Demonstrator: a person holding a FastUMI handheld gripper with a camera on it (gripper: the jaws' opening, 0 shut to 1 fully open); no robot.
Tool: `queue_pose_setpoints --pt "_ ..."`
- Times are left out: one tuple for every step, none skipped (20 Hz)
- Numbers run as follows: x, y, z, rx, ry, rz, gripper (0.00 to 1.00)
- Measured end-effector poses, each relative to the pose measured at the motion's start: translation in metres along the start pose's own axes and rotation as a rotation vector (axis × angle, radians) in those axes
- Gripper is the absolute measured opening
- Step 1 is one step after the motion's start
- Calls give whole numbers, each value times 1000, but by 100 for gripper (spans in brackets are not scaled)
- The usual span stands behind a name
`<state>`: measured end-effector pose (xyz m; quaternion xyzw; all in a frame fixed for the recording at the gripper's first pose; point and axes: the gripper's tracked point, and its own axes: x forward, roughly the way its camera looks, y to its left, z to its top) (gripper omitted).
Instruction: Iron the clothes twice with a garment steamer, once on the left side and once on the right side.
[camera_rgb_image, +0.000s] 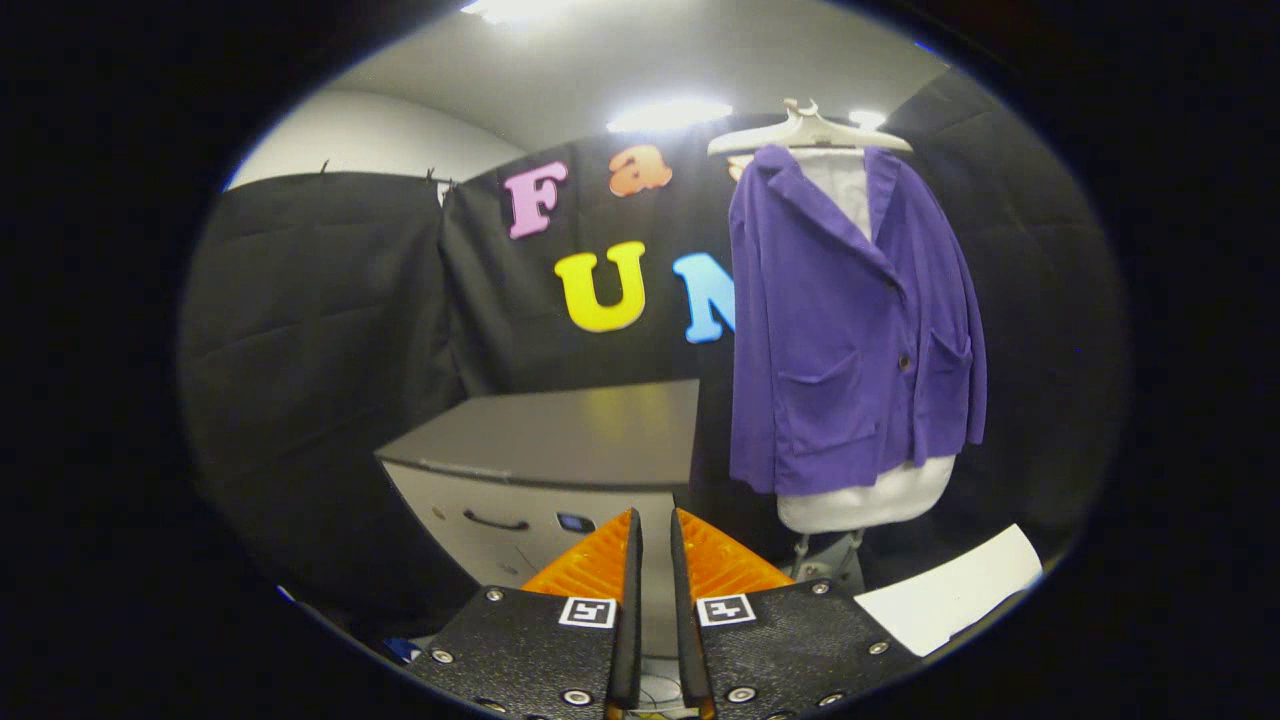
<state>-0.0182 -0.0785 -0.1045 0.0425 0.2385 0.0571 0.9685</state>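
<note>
We held the tongs low, their two orange fingers drawn close with only a narrow slit between the black pads, and nothing sat in that slit. Just beyond the fingertips stood a grey cabinet with a flat top, a dark drawer handle on its pale front and a small blue-lit panel beside the handle. To the right of the cabinet, and farther off than the fingers, hung the purple jacket, worn over a white garment that showed at the collar and below the hem. Both hung from a pale hanger near the top of the booth wall. The jacket had two patch pockets and a dark button between them. A white sheet lay low to the right of the tongs.
</note>
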Motion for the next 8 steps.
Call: queue_pose_setpoints --pt "4 1 -27 3 58 15 15" --pt "9 1 -49 12 112 29 16" --pt "12 -2 -63 11 134 33 18" --pt "12 -13 -73 10 142 21 26" --pt "14 -22 -79 22 144 18 31" --pt "15 -28 -85 39 134 19 42" --pt "14 -38 -87 50 117 7 55" --pt "10 -52 -90 52 93 -12 69"
